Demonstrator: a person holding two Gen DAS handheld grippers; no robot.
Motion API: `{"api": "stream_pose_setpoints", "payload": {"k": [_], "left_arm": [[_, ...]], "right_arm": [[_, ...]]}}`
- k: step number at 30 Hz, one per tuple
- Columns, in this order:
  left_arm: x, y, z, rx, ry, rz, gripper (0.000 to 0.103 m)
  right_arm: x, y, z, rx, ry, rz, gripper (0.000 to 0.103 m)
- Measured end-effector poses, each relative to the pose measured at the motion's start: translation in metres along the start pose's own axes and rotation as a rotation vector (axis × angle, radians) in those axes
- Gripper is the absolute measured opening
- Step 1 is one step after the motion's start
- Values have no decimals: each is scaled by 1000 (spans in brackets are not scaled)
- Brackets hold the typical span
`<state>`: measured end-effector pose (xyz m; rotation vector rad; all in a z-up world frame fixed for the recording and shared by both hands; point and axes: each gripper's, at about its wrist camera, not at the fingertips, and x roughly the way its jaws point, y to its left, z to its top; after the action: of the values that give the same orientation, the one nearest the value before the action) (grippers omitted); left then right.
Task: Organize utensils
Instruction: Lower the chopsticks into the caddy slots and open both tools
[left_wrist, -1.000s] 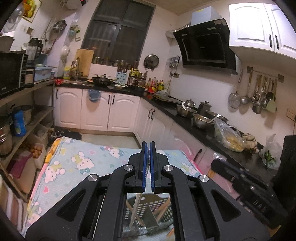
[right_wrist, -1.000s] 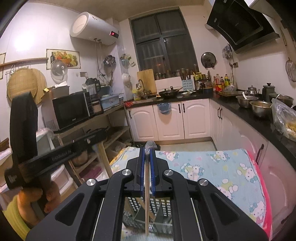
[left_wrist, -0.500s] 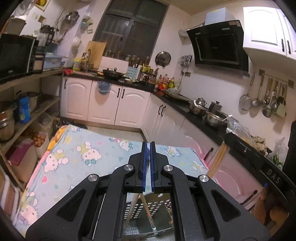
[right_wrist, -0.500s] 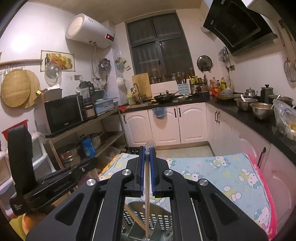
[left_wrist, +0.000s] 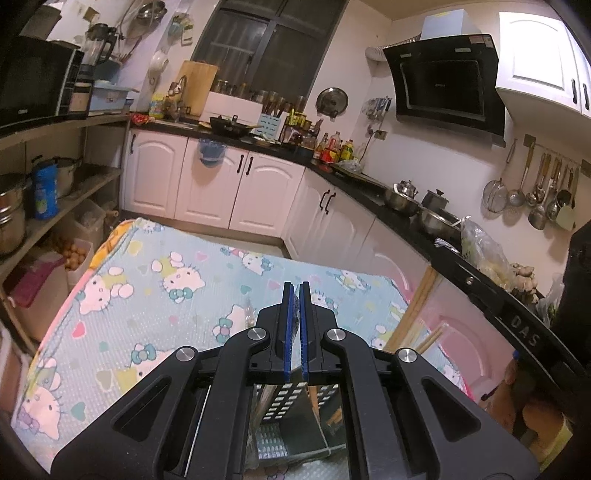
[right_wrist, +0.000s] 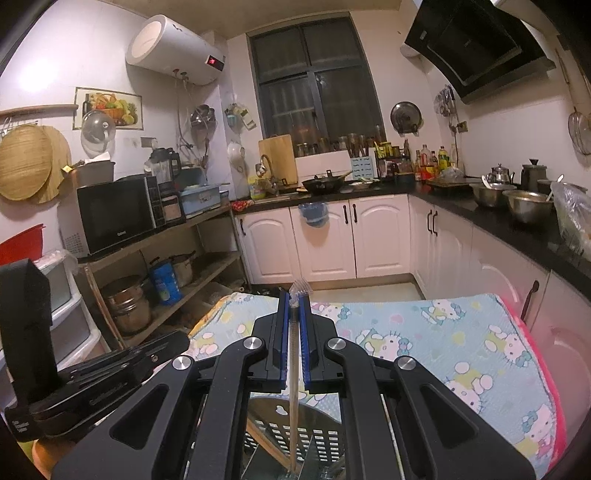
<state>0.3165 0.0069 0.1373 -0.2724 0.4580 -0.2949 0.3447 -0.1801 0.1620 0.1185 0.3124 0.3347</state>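
My right gripper is shut on a pair of wooden chopsticks in a clear wrapper; they hang down into a perforated utensil holder below the jaws. My left gripper is shut, with something thin and dark between its blue pads that I cannot make out. The same utensil holder sits under it, with wooden chopsticks sticking up at its right. The right gripper's body shows at the right of the left wrist view. The left gripper's body shows at the lower left of the right wrist view.
The holder stands on a table with a blue Hello Kitty cloth, which also shows in the right wrist view. White cabinets under a black counter with pots run behind and to the right. Open shelves with a microwave stand at the left.
The right gripper has lowered its chopsticks into the holder. The left gripper has tilted down over the table and holder, staying shut. The grippers have drawn closer.
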Motion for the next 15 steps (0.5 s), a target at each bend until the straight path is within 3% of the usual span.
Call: {"api": "stream_pose_setpoints", "payload": {"k": [15], "left_arm": [[-2, 5, -14, -15, 15, -15, 0]], "right_arm": [[20, -12, -38, 32, 39, -16, 6]]}}
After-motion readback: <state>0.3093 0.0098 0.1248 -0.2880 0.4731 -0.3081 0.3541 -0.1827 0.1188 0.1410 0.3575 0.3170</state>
